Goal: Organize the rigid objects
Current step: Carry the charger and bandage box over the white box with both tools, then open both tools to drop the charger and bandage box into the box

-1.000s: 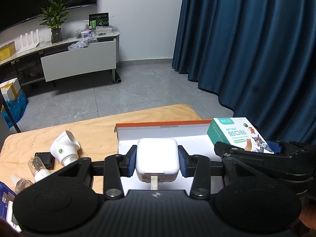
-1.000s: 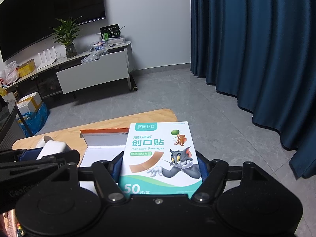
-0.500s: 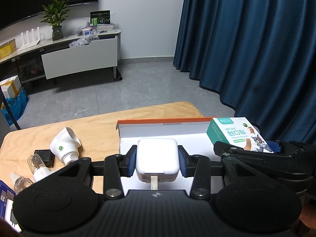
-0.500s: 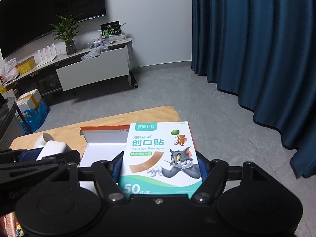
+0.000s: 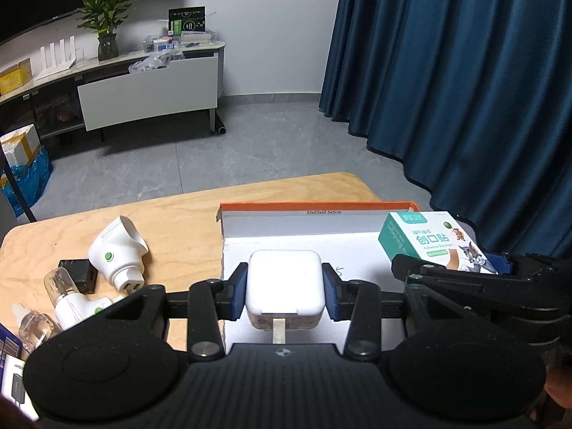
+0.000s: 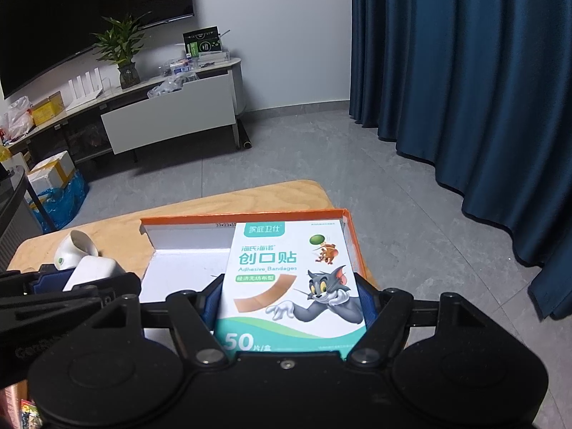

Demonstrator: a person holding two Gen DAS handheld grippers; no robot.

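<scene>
My left gripper (image 5: 285, 291) is shut on a white power adapter (image 5: 285, 282) and holds it over the white inside of an open orange-rimmed cardboard box (image 5: 314, 208). My right gripper (image 6: 289, 304) is shut on a box of adhesive bandages (image 6: 286, 275) with a cartoon cat, held over the right part of the same cardboard box (image 6: 246, 216). The bandage box (image 5: 429, 241) and right gripper also show at the right of the left wrist view. The adapter (image 6: 93, 271) shows at the left of the right wrist view.
On the wooden table (image 5: 171, 221) left of the box lie a white plug-in device (image 5: 116, 252), a black adapter (image 5: 80, 273), a bulb-shaped device (image 5: 68, 295) and a small clear bottle (image 5: 32, 327). Blue curtains (image 5: 464, 89) hang at the right; a TV cabinet (image 5: 143, 85) stands behind.
Both grippers have moved slightly forward over the cardboard box with their objects still held. The box and table items sit a little lower and nearer in both views.
</scene>
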